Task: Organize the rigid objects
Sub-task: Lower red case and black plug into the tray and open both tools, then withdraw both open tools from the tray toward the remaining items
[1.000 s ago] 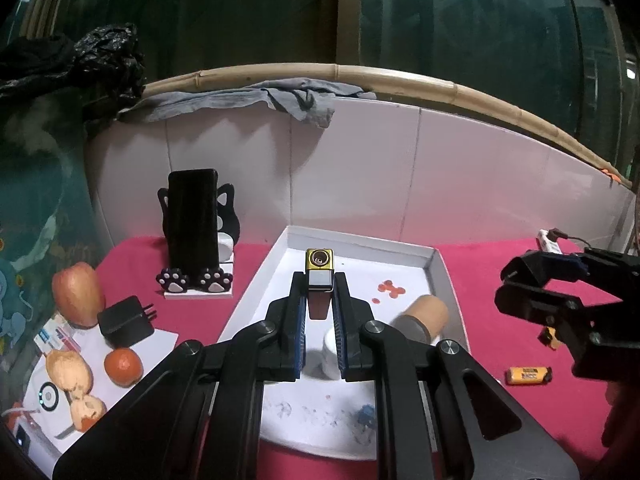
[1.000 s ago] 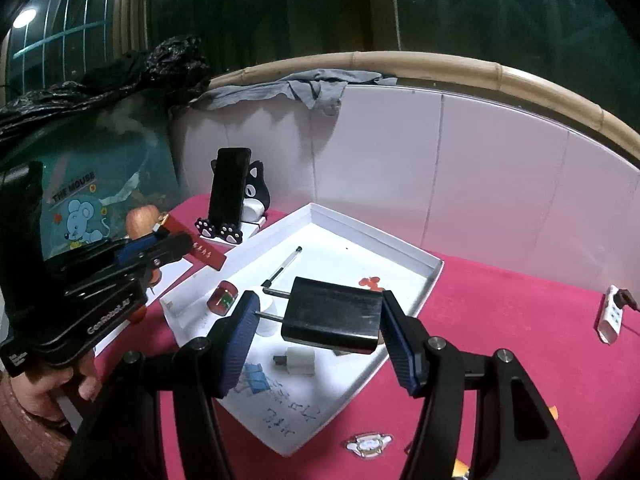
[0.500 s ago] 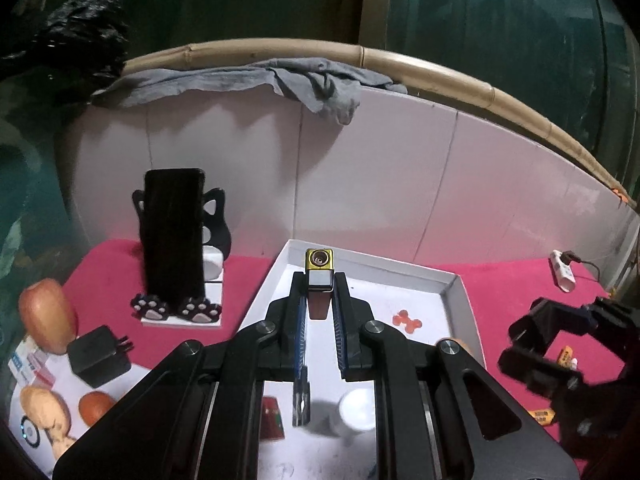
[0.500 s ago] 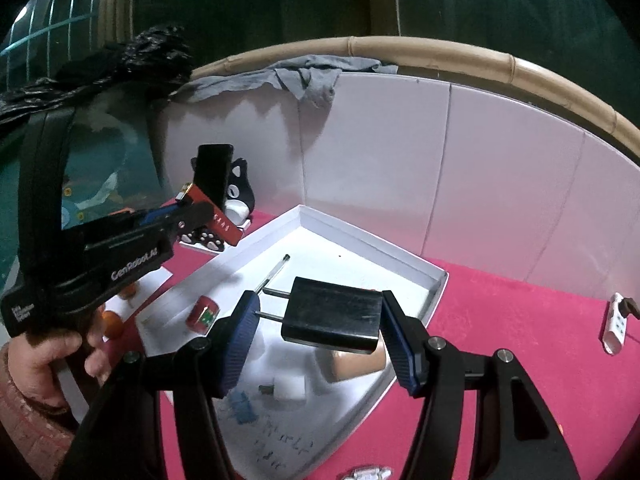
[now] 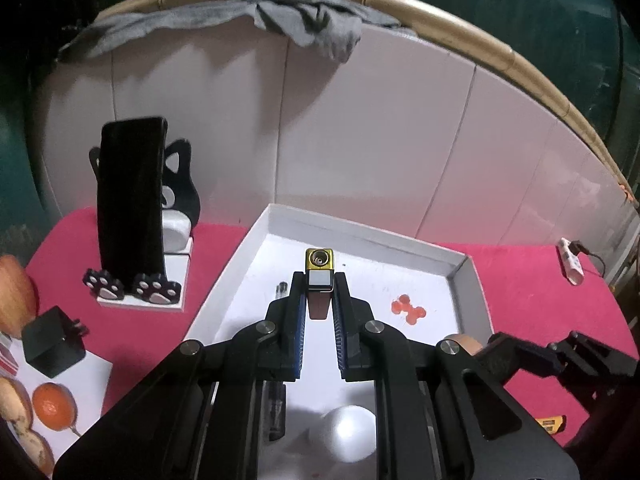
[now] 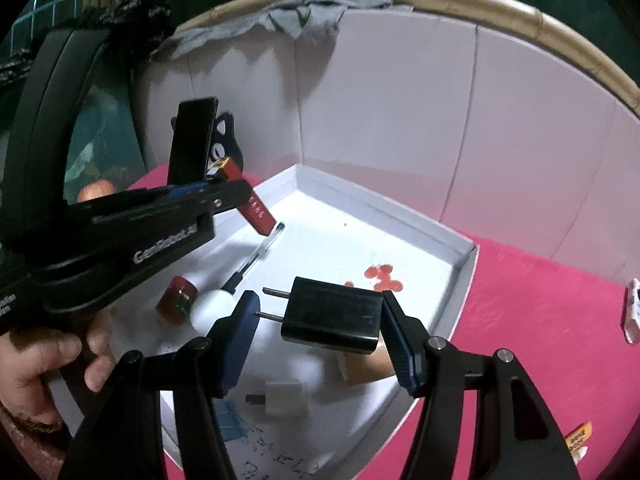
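My left gripper [image 5: 319, 285] is shut on a red lighter with a gold cap [image 5: 319, 276] and holds it above the white tray [image 5: 360, 229]. From the right wrist view the lighter [image 6: 250, 200] hangs tilted over the tray's left part. My right gripper [image 6: 320, 312] is shut on a black plug charger [image 6: 331, 315] with its two prongs pointing left, held above the tray [image 6: 460, 240]. The right gripper also shows at the lower right of the left wrist view [image 5: 560, 364].
In the tray lie a pen [image 6: 256, 258], a white ball [image 6: 212, 306], a red cap [image 6: 176, 300], a white plug [image 6: 286, 398], red beads [image 6: 382, 274] and a tan cylinder [image 6: 372, 364]. A phone on a cat stand [image 5: 132, 200], a black charger [image 5: 52, 346] and fruit [image 5: 52, 406] sit left.
Both grippers have moved forward over the tray with their objects still held. The left gripper with the lighter has risen and come closer to the right gripper.
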### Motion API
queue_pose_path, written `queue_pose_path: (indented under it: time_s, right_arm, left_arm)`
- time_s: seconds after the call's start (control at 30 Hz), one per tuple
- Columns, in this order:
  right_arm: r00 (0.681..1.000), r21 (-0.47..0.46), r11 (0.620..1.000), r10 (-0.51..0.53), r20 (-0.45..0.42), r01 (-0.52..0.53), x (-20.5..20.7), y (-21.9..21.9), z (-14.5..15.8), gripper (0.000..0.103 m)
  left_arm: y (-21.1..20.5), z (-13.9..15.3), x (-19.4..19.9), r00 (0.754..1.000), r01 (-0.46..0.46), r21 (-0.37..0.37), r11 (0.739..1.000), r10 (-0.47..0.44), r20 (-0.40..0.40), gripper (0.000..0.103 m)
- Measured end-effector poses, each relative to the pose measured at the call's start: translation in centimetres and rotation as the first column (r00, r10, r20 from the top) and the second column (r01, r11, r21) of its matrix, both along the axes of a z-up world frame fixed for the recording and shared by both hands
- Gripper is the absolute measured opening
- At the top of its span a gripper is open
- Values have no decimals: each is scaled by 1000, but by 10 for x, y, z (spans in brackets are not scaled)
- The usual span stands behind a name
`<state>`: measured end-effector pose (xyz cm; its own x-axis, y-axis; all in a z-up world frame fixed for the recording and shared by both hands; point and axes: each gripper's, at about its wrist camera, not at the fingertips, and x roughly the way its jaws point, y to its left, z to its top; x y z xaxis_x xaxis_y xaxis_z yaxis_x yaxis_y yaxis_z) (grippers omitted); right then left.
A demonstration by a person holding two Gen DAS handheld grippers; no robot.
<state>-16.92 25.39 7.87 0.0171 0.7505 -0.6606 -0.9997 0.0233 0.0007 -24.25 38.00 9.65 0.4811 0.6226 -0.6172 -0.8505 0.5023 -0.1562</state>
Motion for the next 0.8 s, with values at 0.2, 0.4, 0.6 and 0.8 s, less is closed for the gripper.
queue_pose_path:
  time_s: [0.2, 0.4, 0.6, 0.8]
  right_arm:
    - [1000, -19, 1000, -8, 2, 8, 0, 5, -11, 60]
    - [1000, -31, 999, -8, 8, 8, -1, 5, -19, 61]
    - [1000, -24, 1000, 13, 22, -13, -6, 1, -21, 62]
    - [996, 52, 998, 25, 82, -29, -14, -14, -12, 86]
  left_arm:
    - [3, -9, 1, 1000, -11, -14, 1000, 11, -17, 12]
    - [6, -17, -2, 999, -34, -38, 999, 34, -14, 12]
    - [4, -17, -4, 999, -44, -38, 998, 43, -11, 17]
    - [-2, -10, -15, 993, -113, -14, 994, 113, 14, 73]
